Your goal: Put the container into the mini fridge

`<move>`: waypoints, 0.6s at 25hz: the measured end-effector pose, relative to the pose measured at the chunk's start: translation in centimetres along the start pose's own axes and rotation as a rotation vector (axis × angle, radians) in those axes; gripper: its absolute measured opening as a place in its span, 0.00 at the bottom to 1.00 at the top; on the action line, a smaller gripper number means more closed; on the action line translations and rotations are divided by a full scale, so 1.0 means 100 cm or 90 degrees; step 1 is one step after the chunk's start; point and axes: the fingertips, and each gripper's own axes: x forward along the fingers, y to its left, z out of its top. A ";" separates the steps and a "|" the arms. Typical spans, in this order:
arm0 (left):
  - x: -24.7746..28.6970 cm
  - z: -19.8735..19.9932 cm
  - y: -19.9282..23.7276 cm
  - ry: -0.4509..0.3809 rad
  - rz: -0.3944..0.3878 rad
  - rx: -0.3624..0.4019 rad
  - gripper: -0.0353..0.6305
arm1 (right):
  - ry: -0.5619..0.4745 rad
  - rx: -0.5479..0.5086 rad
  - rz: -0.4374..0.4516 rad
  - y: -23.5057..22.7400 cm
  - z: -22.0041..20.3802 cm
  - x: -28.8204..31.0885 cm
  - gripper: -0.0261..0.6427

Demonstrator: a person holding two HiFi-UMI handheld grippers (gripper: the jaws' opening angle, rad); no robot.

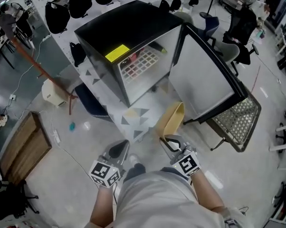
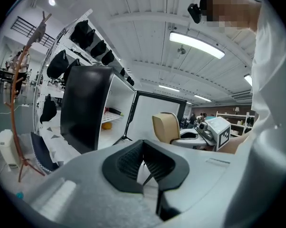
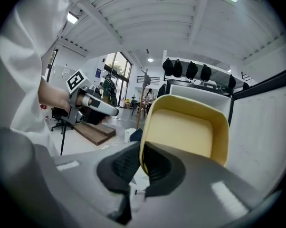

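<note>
Container point(image 3: 185, 132) is on its way in, pinched by its rim in the right gripper point(image 3: 140, 163), short of the open fridge point(image 1: 128, 32) ahead; left gripper point(image 2: 145, 163) closed, empty. Next, likely: reach forward, set it inside

Pale grey floor point(image 1: 257, 175) fills head view. Wooden board point(image 1: 24, 146) at lower left, white canister point(image 1: 52, 93) at left. Black bags point(image 1: 57, 15) hang along top. Office chairs point(image 1: 240, 25) at upper right, wire mesh frame point(image 1: 238, 120) at right. Left gripper view: white ribbed ceiling point(image 2: 147, 42), long strip lights point(image 2: 196, 45).
</note>
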 end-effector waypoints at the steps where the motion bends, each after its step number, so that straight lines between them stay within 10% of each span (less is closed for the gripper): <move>1: 0.000 0.002 0.010 0.003 -0.006 0.003 0.06 | 0.004 -0.002 -0.004 -0.001 0.002 0.010 0.06; 15: 0.000 0.007 0.093 0.044 -0.065 0.015 0.06 | 0.107 -0.098 0.030 -0.019 -0.016 0.108 0.06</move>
